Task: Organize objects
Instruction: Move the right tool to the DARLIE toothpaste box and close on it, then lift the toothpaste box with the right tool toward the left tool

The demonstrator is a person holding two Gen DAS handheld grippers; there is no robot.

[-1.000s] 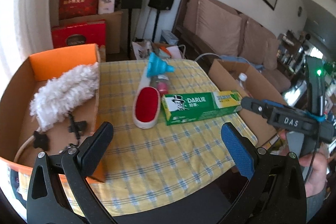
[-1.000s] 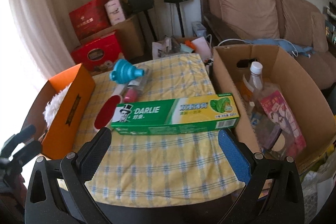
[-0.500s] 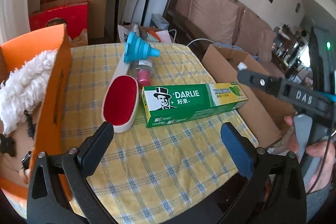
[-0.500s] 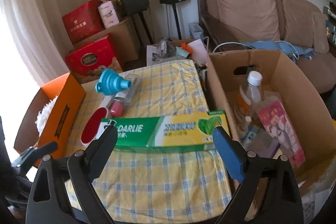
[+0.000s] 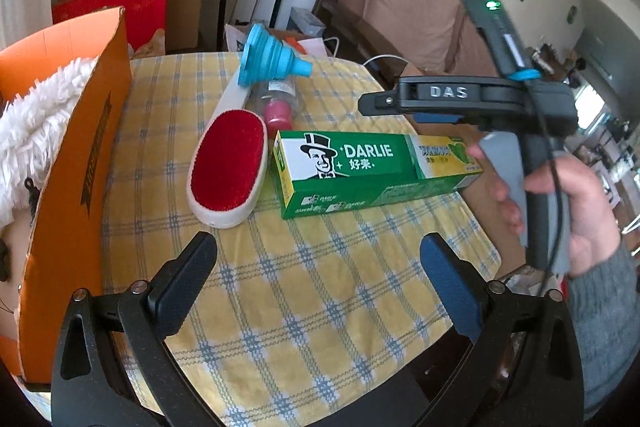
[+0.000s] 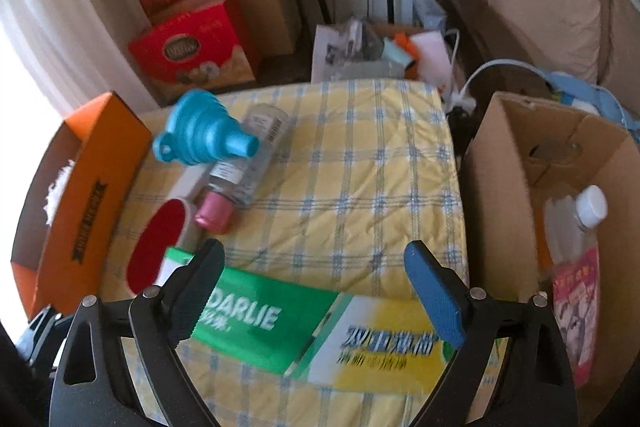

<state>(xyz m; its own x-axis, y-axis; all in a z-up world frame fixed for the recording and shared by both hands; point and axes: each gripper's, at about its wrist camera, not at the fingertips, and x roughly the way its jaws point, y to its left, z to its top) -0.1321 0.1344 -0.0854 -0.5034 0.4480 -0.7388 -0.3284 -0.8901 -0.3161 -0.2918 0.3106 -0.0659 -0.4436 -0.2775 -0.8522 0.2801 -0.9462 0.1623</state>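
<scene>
A green and yellow Darlie toothpaste box [image 5: 372,167] lies on the yellow checked tablecloth [image 5: 312,287], next to a red lint brush [image 5: 228,163]. A blue funnel [image 5: 272,55] rests on a clear bottle with a pink cap [image 5: 278,107] behind them. My right gripper [image 6: 312,251] hovers low over the toothpaste box [image 6: 304,323], open, with its fingers spread above the box's two ends; the pads are not pressing it. In the left wrist view the right gripper [image 5: 380,103] shows from the side in a person's hand. My left gripper [image 5: 318,247] stands open over bare cloth near the front edge.
An orange box [image 5: 76,163] holding a white fluffy duster [image 5: 36,119] stands along the table's left side. An open cardboard box [image 6: 500,207] with a bottle [image 6: 576,223] and packets sits off the right edge. Red gift boxes, speakers and a sofa stand behind.
My right gripper has come forward and down over the toothpaste box, which now fills the lower part of its view. My left gripper has sunk closer to the table and swung slightly right.
</scene>
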